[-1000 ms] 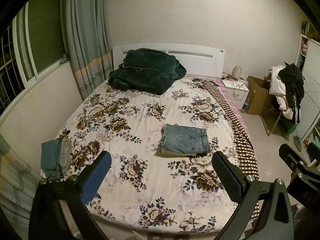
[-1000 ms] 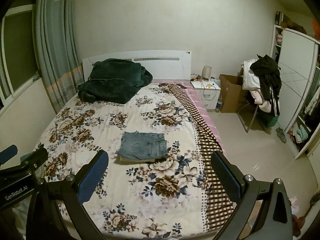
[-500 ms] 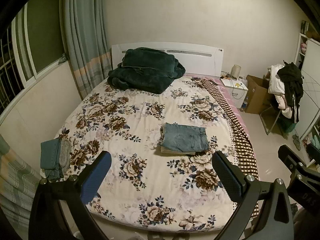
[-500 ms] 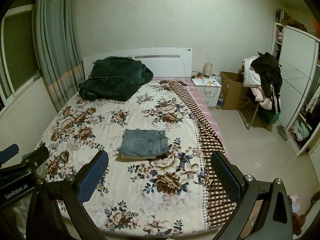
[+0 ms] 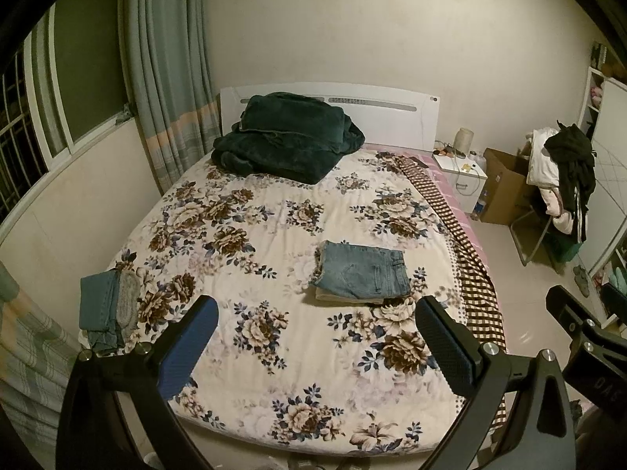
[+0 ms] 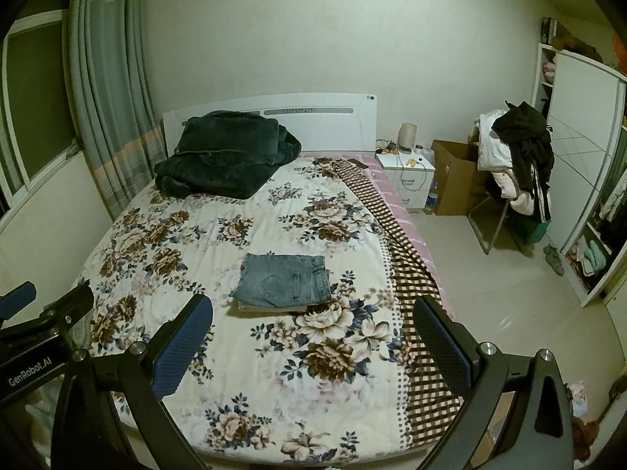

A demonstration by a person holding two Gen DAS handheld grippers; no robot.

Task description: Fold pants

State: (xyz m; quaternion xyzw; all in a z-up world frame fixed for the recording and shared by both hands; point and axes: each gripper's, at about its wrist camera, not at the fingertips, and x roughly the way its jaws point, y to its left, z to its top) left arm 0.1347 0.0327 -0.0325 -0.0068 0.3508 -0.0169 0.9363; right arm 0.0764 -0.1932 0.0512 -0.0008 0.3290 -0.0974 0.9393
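Observation:
A folded pair of blue jeans (image 5: 362, 274) lies on a folded beige garment in the middle of the bed with the floral cover (image 5: 274, 235). They also show in the right wrist view (image 6: 284, 280). My left gripper (image 5: 313, 337) is open and empty, held well back above the foot of the bed. My right gripper (image 6: 313, 337) is open and empty too, beside it. A second pile of folded teal and grey clothes (image 5: 106, 305) lies at the bed's left edge.
A dark green blanket (image 5: 286, 141) is heaped at the headboard. A checked sheet (image 6: 395, 250) hangs along the bed's right side. A nightstand (image 6: 407, 180), a cardboard box (image 6: 454, 176), a chair piled with clothes (image 6: 517, 160) and a wardrobe (image 6: 580, 156) stand at the right.
Both grippers have drawn back and up a little from the bed. The folded clothes have not moved.

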